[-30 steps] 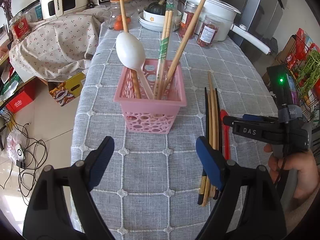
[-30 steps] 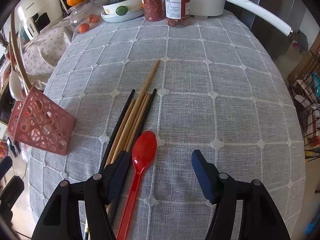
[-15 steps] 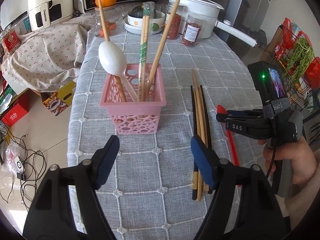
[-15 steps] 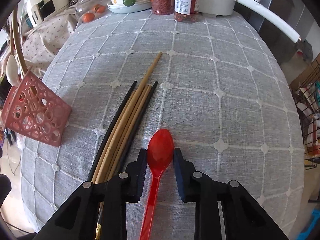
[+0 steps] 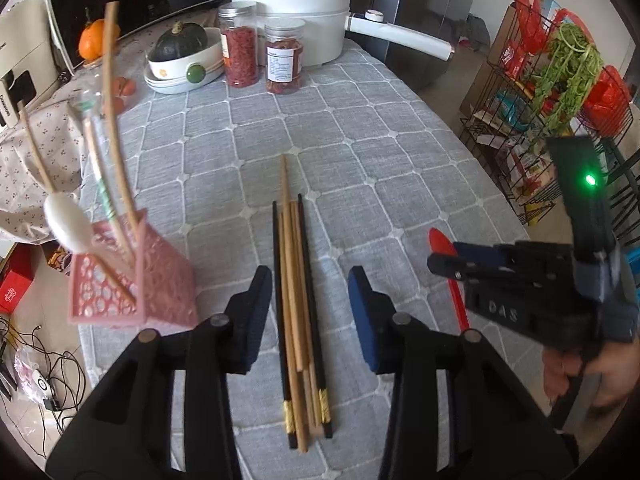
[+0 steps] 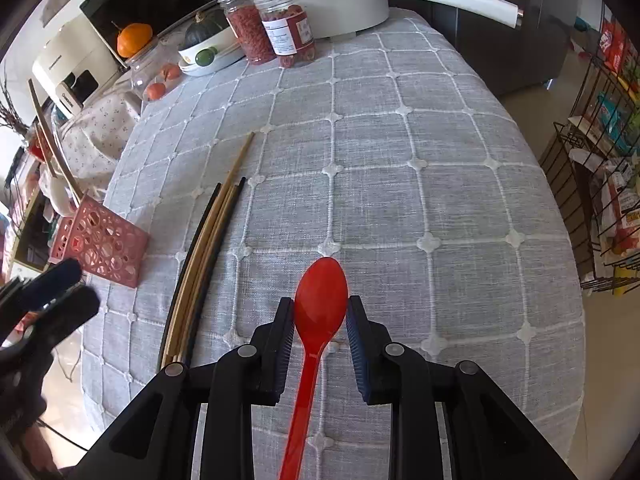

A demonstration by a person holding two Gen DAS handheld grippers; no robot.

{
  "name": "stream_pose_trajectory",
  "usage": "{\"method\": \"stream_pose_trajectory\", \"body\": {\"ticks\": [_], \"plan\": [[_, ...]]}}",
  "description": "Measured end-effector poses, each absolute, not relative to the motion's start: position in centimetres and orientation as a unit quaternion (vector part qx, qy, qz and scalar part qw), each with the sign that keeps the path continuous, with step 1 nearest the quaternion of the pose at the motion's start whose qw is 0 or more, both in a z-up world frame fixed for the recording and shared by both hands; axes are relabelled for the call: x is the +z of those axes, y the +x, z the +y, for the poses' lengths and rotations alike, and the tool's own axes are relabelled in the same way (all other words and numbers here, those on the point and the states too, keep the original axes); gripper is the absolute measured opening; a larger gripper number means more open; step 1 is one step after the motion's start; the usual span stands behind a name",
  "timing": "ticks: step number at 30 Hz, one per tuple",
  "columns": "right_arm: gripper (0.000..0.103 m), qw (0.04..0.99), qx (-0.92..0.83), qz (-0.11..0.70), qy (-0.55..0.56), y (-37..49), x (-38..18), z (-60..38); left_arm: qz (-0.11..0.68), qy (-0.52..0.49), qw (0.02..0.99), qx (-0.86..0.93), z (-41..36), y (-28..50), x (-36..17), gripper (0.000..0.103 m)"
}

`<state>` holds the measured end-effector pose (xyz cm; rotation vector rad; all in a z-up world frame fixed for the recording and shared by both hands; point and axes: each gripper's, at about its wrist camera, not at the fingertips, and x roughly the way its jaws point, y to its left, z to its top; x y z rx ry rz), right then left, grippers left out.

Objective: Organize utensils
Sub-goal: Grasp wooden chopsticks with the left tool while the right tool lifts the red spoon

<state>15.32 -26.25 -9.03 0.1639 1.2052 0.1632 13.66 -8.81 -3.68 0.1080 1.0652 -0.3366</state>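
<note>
My right gripper (image 6: 320, 316) is shut on the bowl of a red spoon (image 6: 320, 296) and holds it over the grey checked tablecloth; it also shows in the left wrist view (image 5: 444, 262). My left gripper (image 5: 310, 300) is open above a bundle of wooden and black chopsticks (image 5: 296, 280) lying on the cloth, one finger on each side. A pink perforated basket (image 5: 132, 292) at the left holds a white spoon (image 5: 64, 220) and several chopsticks. The basket (image 6: 104, 244) and the bundle (image 6: 204, 248) also show in the right wrist view.
At the table's far end stand a white pot with a long handle (image 5: 304, 4), two jars of red dried food (image 5: 260, 52) and a bowl with a dark squash (image 5: 184, 56). A wire rack (image 5: 560, 100) with groceries stands off the table's right edge.
My right gripper closed on the red spoon and carries it forward. My left gripper swung right from in front of the pink basket to over the chopstick bundle.
</note>
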Motion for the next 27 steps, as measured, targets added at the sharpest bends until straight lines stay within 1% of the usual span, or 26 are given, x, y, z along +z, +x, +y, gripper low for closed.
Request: {"method": "stream_pose_trajectory", "body": {"ticks": [2,4,10,14,17,18,19,23,27], "plan": [[0.027,0.82,0.076,0.561,0.084,15.3,-8.7,-27.1,0.518,0.053,0.841,-0.15,-10.4,15.8,-4.8,0.031],[0.027,0.82,0.076,0.56,0.09,15.4,-8.6,-27.7,0.526,0.057,0.837,-0.137,-11.4,18.2,-6.0,0.027],[0.027,0.817,0.086,0.563,0.095,15.6,-8.9,-28.4,0.541,0.078,0.833,-0.083,-12.9,23.3,-9.4,0.021],[0.027,0.814,0.083,0.564,0.107,16.0,-9.4,-29.0,0.553,0.1,0.825,-0.058,-12.9,24.9,-11.4,0.018],[0.027,0.814,0.084,0.564,0.11,16.2,-9.5,-29.0,0.566,0.096,0.817,-0.05,-12.3,25.6,-12.6,0.017],[0.026,0.814,0.084,0.565,0.107,16.1,-9.6,-28.9,0.56,0.089,0.822,-0.054,-12.2,25.6,-12.6,0.015],[0.027,0.813,0.085,0.567,0.104,16.1,-9.7,-28.8,0.562,0.089,0.821,-0.053,-12.2,25.8,-12.6,0.007],[0.027,0.812,0.083,0.57,0.095,15.9,-10.0,-28.4,0.551,0.087,0.827,-0.065,-11.9,24.7,-11.6,0.007],[0.027,0.82,0.082,0.56,0.084,15.6,-9.3,-28.4,0.53,0.08,0.84,-0.088,-11.6,22.4,-8.7,0.007]]}}
